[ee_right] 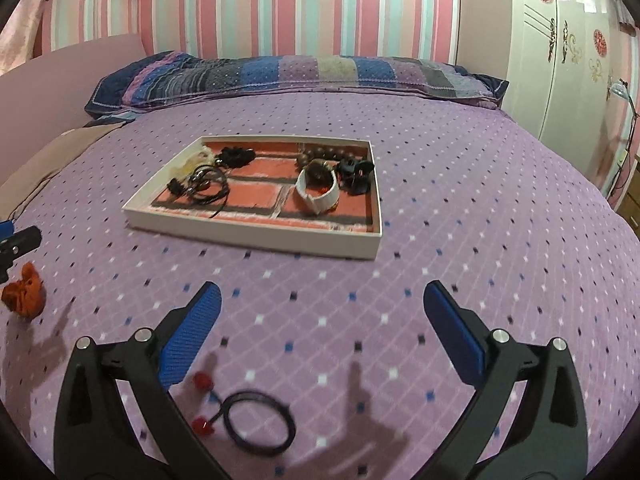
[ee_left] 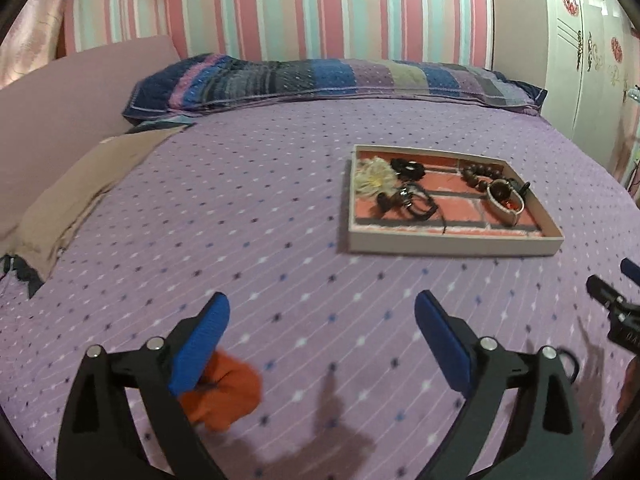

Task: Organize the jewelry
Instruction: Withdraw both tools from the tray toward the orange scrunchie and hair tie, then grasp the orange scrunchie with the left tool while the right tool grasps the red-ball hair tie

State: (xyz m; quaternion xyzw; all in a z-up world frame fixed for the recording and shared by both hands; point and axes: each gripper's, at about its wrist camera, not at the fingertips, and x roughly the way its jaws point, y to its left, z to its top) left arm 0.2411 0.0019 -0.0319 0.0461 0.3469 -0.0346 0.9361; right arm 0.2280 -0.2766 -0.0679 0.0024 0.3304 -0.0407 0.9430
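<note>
A shallow white tray (ee_left: 452, 246) with a brick-pattern liner lies on the purple bedspread; it also shows in the right wrist view (ee_right: 256, 236). It holds a cream flower piece (ee_left: 374, 176), black hair ties, a bead bracelet (ee_left: 478, 174) and a white watch (ee_right: 318, 192). My left gripper (ee_left: 322, 316) is open, with an orange scrunchie (ee_left: 232, 394) on the bed by its left finger. My right gripper (ee_right: 322, 306) is open above a black hair tie with red beads (ee_right: 256, 420) lying between its fingers.
A striped pillow (ee_left: 320, 80) lies at the head of the bed. A beige cloth (ee_left: 84, 196) lies at the left edge. A white wardrobe (ee_right: 560, 48) stands at the right. The right gripper shows at the left wrist view's right edge (ee_left: 612, 304).
</note>
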